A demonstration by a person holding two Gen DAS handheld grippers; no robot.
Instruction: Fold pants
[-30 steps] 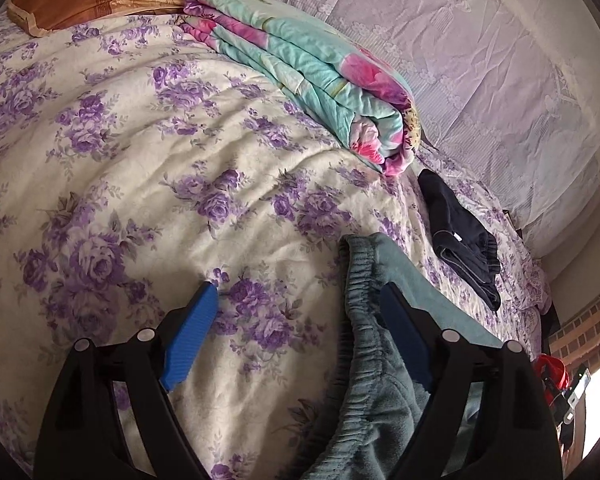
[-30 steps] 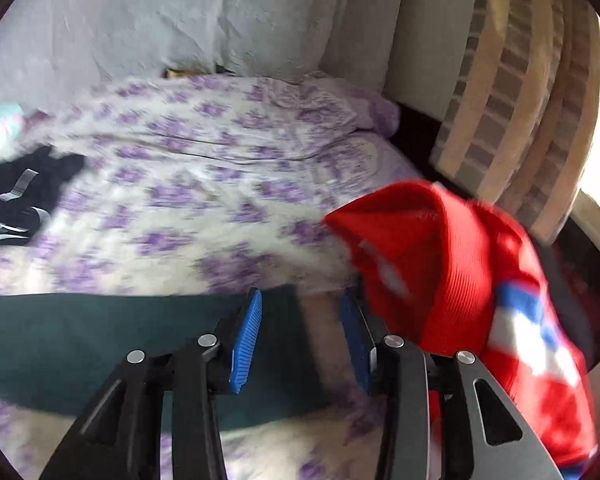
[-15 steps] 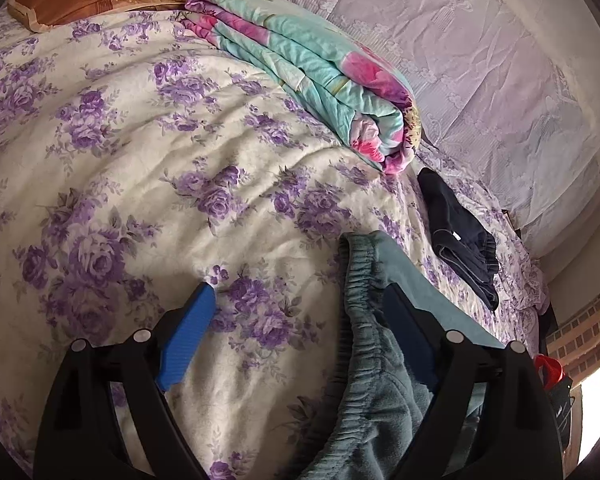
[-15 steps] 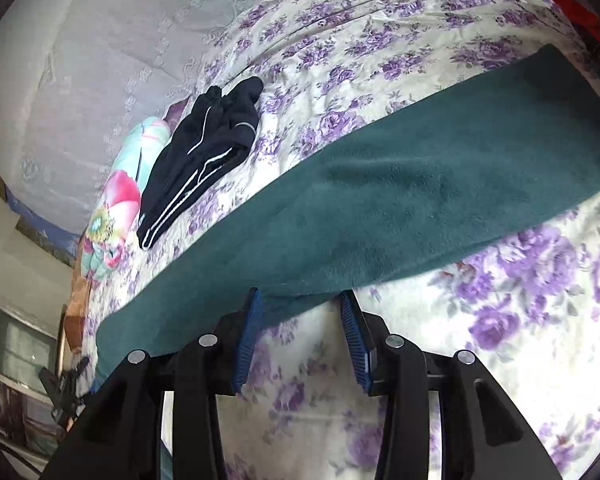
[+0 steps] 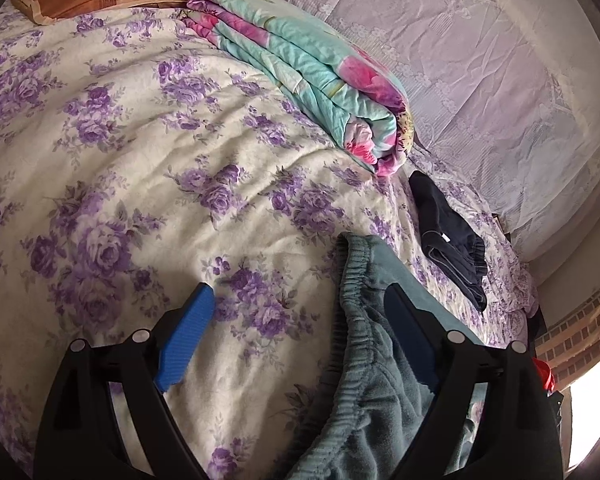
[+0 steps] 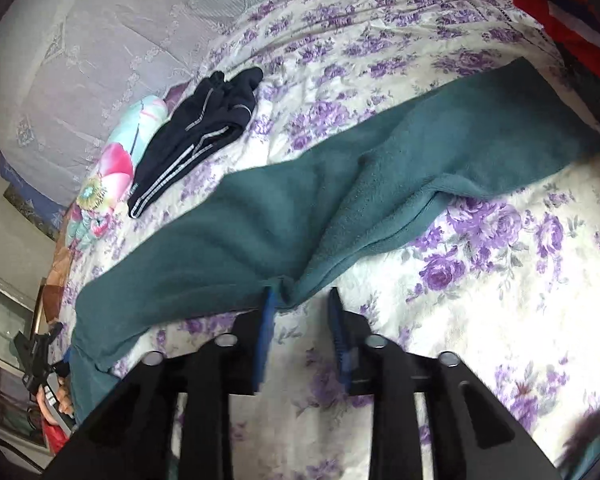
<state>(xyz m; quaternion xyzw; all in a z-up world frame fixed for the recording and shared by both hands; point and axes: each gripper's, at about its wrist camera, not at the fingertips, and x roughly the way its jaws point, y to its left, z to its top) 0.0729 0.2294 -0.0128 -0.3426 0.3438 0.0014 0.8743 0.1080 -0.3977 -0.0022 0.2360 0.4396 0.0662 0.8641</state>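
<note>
Lying stretched across the bed (image 6: 480,300), the teal fleece pants (image 6: 284,216) are seen unfolded, one leg creased near the middle. The elastic waistband (image 5: 356,280) is passed between the pads of the left tongs (image 5: 300,312), which are spread wide — no pressure on the cloth is evident. The right tongs (image 6: 300,300) are observed opening at the pants' near edge, nothing gripped. Beyond, dark folded trousers (image 6: 196,136) and a folded floral quilt (image 5: 300,80) are noted — well apart.
</note>
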